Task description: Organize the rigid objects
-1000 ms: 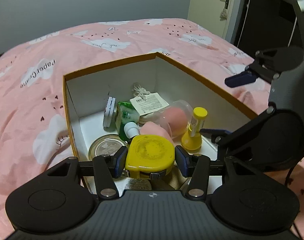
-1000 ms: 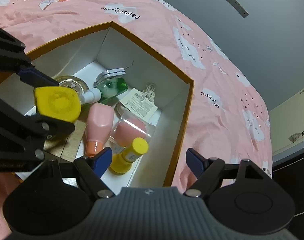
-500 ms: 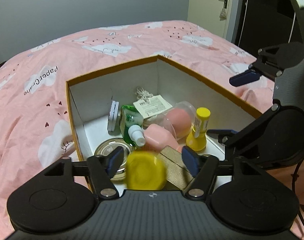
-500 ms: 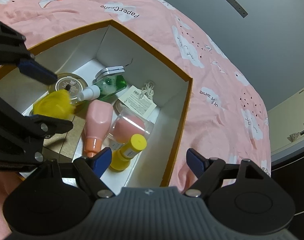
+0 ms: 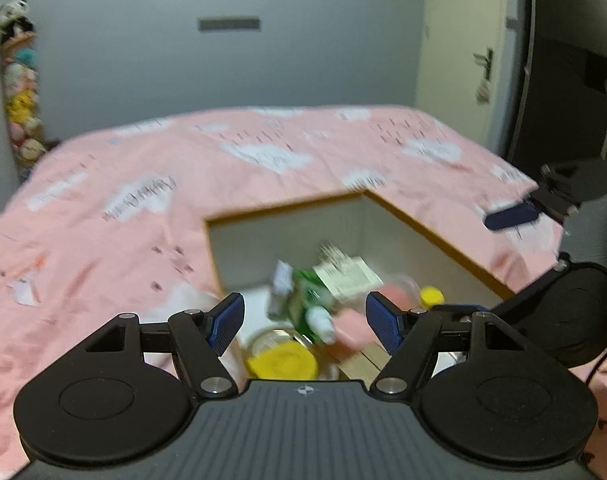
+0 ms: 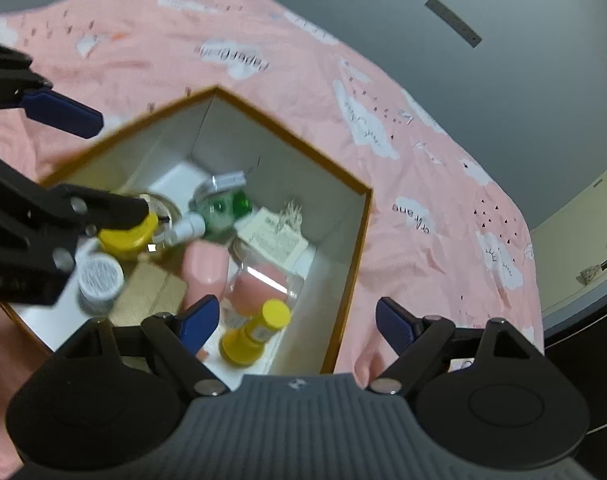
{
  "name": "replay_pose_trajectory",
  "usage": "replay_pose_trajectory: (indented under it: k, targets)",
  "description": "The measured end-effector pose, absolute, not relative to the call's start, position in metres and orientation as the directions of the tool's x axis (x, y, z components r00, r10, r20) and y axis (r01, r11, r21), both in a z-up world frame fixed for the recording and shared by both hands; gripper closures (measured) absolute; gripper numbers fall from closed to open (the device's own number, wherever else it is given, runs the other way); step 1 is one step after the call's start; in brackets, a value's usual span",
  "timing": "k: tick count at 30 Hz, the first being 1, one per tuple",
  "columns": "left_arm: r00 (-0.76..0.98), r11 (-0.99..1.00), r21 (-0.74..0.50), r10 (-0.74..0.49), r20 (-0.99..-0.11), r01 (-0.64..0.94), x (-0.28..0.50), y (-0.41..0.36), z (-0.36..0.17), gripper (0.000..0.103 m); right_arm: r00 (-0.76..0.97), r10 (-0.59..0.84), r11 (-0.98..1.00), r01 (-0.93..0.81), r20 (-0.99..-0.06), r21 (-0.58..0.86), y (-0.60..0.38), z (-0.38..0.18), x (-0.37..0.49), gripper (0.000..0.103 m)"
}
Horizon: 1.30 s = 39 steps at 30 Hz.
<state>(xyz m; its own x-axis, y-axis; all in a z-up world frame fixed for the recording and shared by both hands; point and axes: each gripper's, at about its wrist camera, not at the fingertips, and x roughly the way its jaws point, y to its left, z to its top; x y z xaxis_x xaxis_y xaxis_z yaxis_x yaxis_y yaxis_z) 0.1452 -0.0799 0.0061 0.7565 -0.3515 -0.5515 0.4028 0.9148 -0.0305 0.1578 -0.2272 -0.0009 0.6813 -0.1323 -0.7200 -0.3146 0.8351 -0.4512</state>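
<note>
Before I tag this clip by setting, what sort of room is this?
Most likely a bedroom: a bed under a pink cloud-print quilt, a cream door with a handle, and soft toys hung along the wall.

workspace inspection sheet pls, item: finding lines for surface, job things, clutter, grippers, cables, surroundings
surface: pink bedspread with cloud print.
job's things: open box holds yellow tape measure, green bottle, pink bottle, yellow bottle, round tin.
clutter: paper tag with string, in the box.
grippers: left gripper open and empty above the box; right gripper empty, jaws opening.
cables: dark cable at the right edge.
surroundings: grey wall, door, stacked plush toys.
</note>
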Motion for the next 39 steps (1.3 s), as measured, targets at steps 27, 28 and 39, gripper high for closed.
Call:
replay_pose_trajectory:
  k: [27,28,39]
  targets:
    - [0.924,0.997,0.034,-0.053,-0.379,0.071,0.047,0.007,0.024,0.017,0.873,0.08,0.99,-0.124,-0.482,-0.06,-0.192,0.033,0.044,0.003]
    - [0.921,0.997,0.04,-0.04,-0.388,0.06,0.043,0.009,0.02,0.016,0.87,0.073,0.991,-0.119,-0.487,-0.064,-0.189,0.029,0.039,0.003]
    - [0.88,0.999,0.033,0.043,-0.474,-0.031,0.019,0.015,-0.007,0.013,0.875,-0.011,0.997,-0.025,-0.483,-0.069,-0.191,-0.002,0.002,0.003]
